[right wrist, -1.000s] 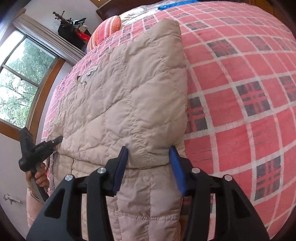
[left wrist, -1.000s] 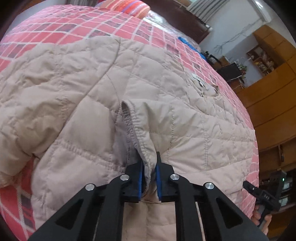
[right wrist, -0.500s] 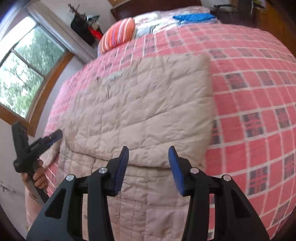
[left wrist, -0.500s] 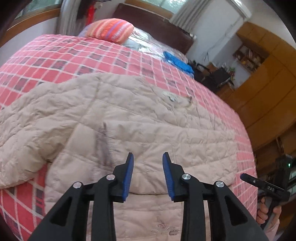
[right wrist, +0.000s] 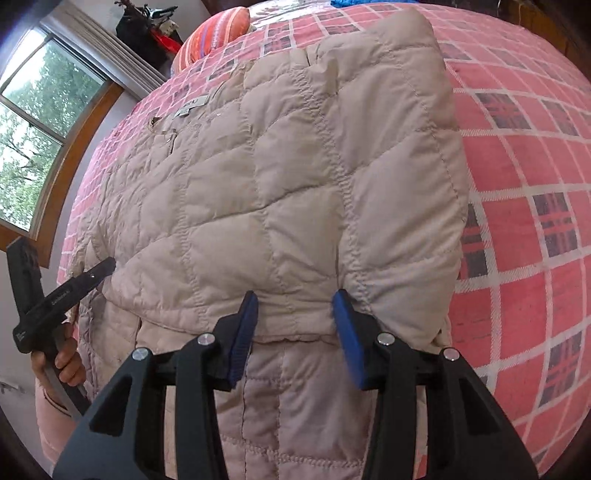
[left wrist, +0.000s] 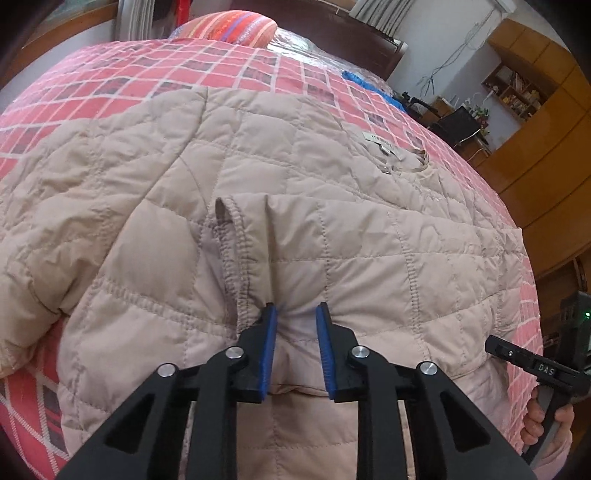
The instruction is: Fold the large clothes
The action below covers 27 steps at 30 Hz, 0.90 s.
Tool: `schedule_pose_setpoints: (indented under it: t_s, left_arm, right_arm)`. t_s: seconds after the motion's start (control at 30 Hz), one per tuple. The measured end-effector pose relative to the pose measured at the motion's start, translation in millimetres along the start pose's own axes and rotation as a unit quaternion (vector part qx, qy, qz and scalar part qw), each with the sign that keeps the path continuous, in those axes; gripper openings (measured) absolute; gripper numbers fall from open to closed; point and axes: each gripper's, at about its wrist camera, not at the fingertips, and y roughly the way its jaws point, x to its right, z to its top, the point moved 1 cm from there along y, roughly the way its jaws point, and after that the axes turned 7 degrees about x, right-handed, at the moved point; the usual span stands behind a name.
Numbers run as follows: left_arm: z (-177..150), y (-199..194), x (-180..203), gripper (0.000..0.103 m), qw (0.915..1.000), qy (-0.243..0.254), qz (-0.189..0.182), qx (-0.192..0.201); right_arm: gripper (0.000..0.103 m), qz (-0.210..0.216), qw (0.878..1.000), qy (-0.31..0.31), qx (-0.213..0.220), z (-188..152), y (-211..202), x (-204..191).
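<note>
Change: both grippers are back down at the folded edge of the jacket (left wrist: 332, 251), after hovering above.
Left gripper (left wrist: 294, 314): part-open, straddling a pinch of fabric at 6 o'clock.
Right gripper (right wrist: 295, 301): wide open around the edge, nothing clamped.
Meaning: likely a fresh grasp for the next fold.

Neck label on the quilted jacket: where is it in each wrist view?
Left wrist: the neck label is upper right of centre, just left of the collar opening.
Right wrist: the neck label is upper left, beside the collar.
Shared landmark: the striped pillow at the head of the bed.
</note>
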Motion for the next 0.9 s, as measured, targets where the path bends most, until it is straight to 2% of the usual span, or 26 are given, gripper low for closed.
schedule_pose_setpoints:
  t_s: [0.07, 0.13, 0.17, 0.2, 0.23, 0.33, 0.47, 0.57, 0.67, 0.83, 0.9]
  left_arm:
    - [0.0, -10.6, -2.1, 0.027, 0.9998, -0.017, -0.007, -0.001]
    - [-0.5, -28.1, -6.1, 0.042, 0.9992, -0.034, -0.022, 0.001]
    - [-2.0, -45.8, -11.0, 0.054, 0.9988, -0.038, -0.03, 0.011]
    - [-3.9, -58.6, -15.0, 0.067, 0.9988, -0.038, -0.023, 0.023]
    - [-6.2, -76.8, -23.0, 0.071, 0.9985, -0.036, -0.01, 0.041]
    - [-16.2, -124.3, -59.5, 0.072, 0.9965, -0.044, 0.006, 0.071]
    - [-34.0, -175.4, -130.0, 0.073, 0.9893, -0.095, 0.05, 0.1]
    - [-55.8, -207.4, -194.1, 0.073, 0.9775, -0.135, 0.117, 0.112]
    - [-73.1, -221.8, -247.4, 0.073, 0.9661, -0.177, 0.156, 0.105]
    - [-91.1, -240.6, -324.0, 0.073, 0.936, -0.265, 0.197, 0.122]
    - [-95.3, -244.2, -347.2, 0.073, 0.9258, -0.298, 0.196, 0.126]
  right_arm:
    - [0.045, -0.003, 1.0, 0.007, 0.0, 1.6, -4.5, -4.5]
    - [0.055, 0.006, 1.0, 0.009, 0.01, -0.5, -18.5, -15.4]
    - [0.057, 0.012, 1.0, 0.003, 0.016, -2.1, -26.4, -21.3]
    - [0.057, 0.018, 1.0, -0.011, 0.023, -4.6, -37.0, -32.6]
    - [0.057, 0.022, 0.999, -0.023, 0.026, -7.1, -43.9, -43.5]
    - [0.057, 0.043, 0.997, -0.053, 0.027, -15.6, -57.8, -74.8]
    - [0.064, 0.067, 0.993, -0.092, 0.013, -27.6, -54.0, -122.9]
    - [0.069, 0.071, 0.99, -0.121, 0.001, -32.5, -40.9, -157.2]
    - [0.069, 0.069, 0.988, -0.136, -0.019, -34.9, -17.3, -187.1]
    - [0.067, 0.052, 0.986, -0.149, -0.051, -35.7, 14.6, -211.4]
    - [0.066, 0.048, 0.986, -0.15, -0.054, -34.7, 21.2, -218.5]
